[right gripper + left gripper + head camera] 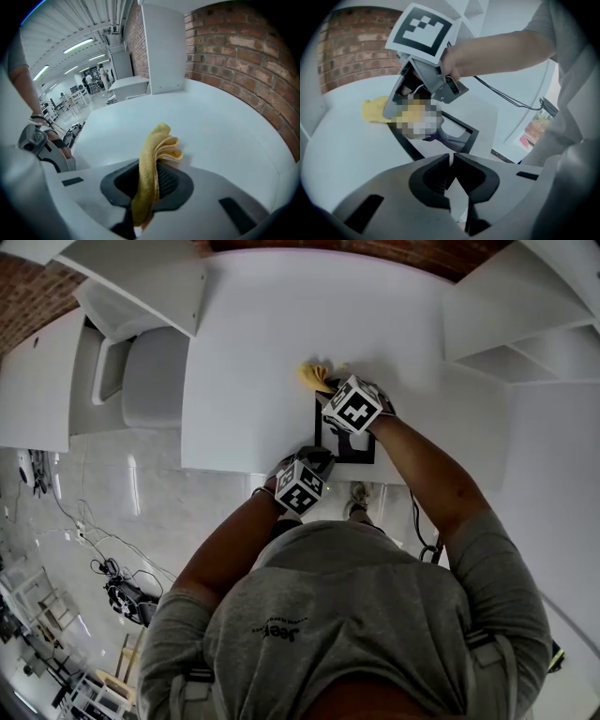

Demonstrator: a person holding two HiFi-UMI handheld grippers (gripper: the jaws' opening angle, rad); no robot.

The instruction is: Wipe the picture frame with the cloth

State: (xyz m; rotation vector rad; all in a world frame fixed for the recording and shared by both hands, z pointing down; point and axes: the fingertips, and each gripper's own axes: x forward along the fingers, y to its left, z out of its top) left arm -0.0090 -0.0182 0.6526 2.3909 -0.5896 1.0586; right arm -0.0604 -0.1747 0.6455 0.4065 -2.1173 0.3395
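A white table (272, 343) is pictured from above, backed by a brick wall (234, 61) on its far side and flanked by white shelves (525, 324) on the right. A person in a grey shirt (356, 615) is bent over the near edge, with both arms stretched forward.

A black frame (447, 140) is laid flat on the table, close to its near edge.

The right gripper (149, 183) is held over the frame's far left corner and angled downward. Its jaws are clamped on a yellow cloth (157, 145). The folded cloth is nipped between the pads and bunched out beyond the tips. It is shown at the bare table top just past that far corner, though contact with the surface cannot be confirmed.

The left gripper (451, 161) is placed at the frame's near left corner, by the table's edge, and is also angled downward. Its jaws are drawn almost together, with only a thin slit left between the tips. Whether the frame's near edge is nipped in that slit cannot be made out. The two grippers are set at opposite ends of the frame, well apart.
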